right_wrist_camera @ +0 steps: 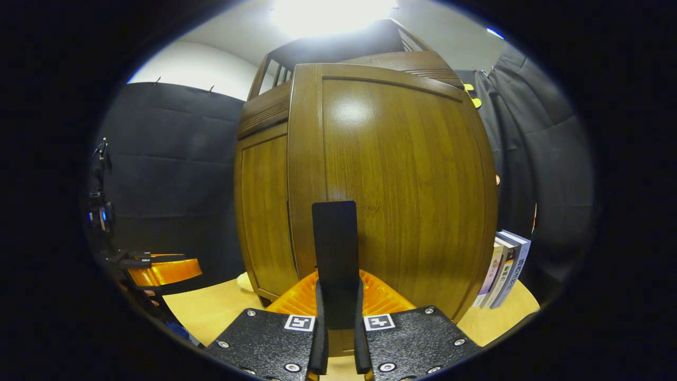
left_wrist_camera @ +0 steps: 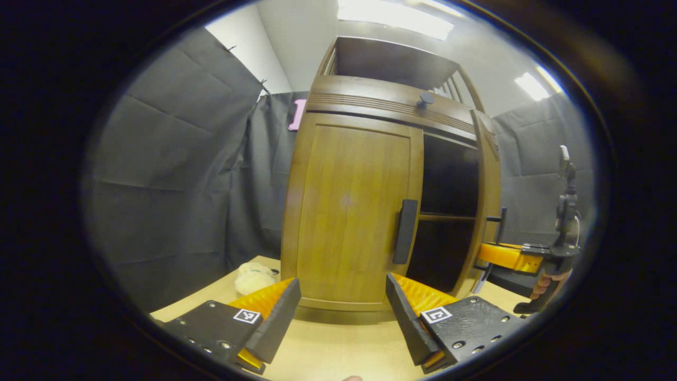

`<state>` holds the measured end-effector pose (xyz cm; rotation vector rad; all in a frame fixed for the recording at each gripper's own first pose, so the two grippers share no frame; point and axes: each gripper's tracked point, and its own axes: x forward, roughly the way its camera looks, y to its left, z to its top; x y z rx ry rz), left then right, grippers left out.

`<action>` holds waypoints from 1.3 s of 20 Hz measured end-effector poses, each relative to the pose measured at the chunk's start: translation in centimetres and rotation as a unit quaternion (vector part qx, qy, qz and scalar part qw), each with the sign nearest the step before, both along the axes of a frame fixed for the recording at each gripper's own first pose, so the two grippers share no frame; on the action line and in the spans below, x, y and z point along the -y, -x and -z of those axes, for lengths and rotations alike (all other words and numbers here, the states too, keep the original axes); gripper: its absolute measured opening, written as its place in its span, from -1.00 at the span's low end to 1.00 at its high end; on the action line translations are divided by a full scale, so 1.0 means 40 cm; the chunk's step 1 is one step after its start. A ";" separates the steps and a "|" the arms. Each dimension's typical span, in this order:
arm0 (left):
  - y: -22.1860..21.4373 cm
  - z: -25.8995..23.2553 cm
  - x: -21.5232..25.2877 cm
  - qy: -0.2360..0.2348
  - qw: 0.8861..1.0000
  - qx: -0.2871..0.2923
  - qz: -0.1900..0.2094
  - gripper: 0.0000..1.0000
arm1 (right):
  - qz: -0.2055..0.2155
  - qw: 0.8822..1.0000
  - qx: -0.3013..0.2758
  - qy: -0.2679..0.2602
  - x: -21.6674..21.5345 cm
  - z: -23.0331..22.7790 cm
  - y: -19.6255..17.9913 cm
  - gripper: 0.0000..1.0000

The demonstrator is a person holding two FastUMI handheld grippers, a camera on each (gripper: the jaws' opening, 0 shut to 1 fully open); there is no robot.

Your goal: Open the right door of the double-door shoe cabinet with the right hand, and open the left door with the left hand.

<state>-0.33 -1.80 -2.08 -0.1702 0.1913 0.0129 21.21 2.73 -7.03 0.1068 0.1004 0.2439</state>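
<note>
Right gripper view: right tool pinches flat slab handle.

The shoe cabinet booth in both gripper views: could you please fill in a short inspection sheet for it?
Surface: light wooden tabletop, bare in front of the cabinet.
Job's things: shoe cabinet; right door swung open, dark interior showing; left door closed, its handle untouched.
Clutter: pale soft object left of the cabinet; upright books on its right.
Grippers: right tool shut on the right door's handle; left tool open, short of the left door.
Cables: nothing seen.
Surroundings: black cloth walls, ceiling lights.
</note>
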 end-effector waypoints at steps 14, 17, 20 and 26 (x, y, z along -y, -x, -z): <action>-0.017 -0.012 -0.014 -0.034 0.998 0.039 -0.024 0.80 | -0.025 0.999 0.018 -0.031 0.180 -0.011 0.184 -0.61; -0.019 -0.013 -0.016 -0.031 0.999 0.037 -0.026 0.80 | -0.012 1.000 0.019 -0.021 0.238 -0.012 0.216 -0.58; -0.021 -0.013 -0.020 -0.023 0.998 0.037 -0.038 0.79 | -0.006 1.000 0.016 -0.027 0.286 -0.011 0.236 -0.62; -0.027 -0.004 -0.029 -0.004 0.998 0.029 -0.052 0.94 | 0.014 1.000 0.014 -0.022 0.382 -0.013 0.263 -0.63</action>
